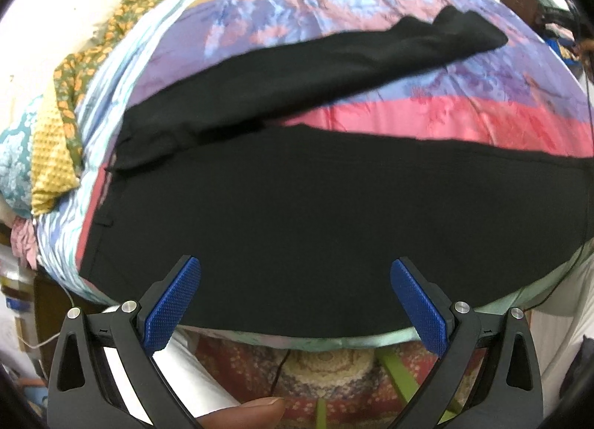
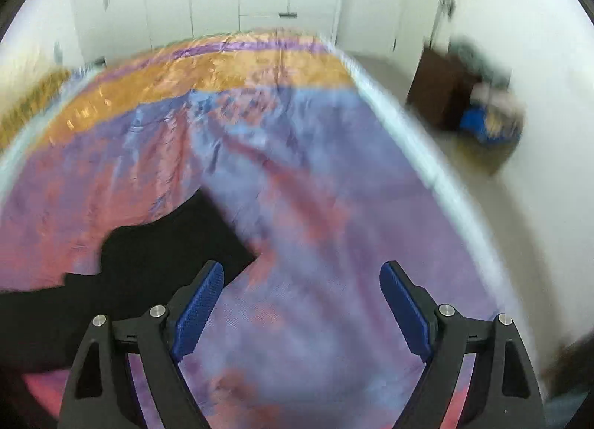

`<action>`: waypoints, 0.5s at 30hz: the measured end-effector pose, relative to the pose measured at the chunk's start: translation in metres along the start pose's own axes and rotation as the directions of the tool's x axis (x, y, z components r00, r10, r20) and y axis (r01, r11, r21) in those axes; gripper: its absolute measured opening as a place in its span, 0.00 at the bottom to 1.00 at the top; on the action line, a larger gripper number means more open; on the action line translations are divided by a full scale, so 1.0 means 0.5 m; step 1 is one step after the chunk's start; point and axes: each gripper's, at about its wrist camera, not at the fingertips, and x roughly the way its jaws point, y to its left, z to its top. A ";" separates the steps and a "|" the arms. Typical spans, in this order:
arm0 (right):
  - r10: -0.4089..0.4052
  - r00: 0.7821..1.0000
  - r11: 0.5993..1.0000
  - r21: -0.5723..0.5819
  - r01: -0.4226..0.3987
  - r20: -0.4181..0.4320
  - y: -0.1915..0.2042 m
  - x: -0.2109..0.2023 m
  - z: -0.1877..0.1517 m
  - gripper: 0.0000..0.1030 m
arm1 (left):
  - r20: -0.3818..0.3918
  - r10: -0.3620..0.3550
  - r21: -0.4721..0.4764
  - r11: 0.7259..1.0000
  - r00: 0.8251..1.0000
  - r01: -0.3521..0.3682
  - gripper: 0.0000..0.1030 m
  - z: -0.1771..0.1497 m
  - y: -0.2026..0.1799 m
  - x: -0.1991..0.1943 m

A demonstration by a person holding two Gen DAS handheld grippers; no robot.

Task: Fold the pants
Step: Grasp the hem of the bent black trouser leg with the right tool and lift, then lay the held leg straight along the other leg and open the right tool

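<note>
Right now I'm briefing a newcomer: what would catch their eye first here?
The black pants spread across the near half of the bed, one leg angling off toward the far right. Under them lies the bedspread, banded pink, purple and orange. Both the left gripper and right gripper hover with jaws wide open, empty.

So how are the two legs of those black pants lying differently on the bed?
The near pant leg lies flat and smooth by the bed's edge, running straight across. The far pant leg angles away over the bedspread, with a rumpled, folded-over cuff. Both are black and joined at the waist on the left.
</note>
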 end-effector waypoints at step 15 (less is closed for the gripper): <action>0.422 0.905 0.760 0.524 -0.385 0.054 0.049 0.312 -0.084 0.46 | -0.066 0.035 0.009 0.999 0.997 -0.034 0.99 0.006 -0.009 0.049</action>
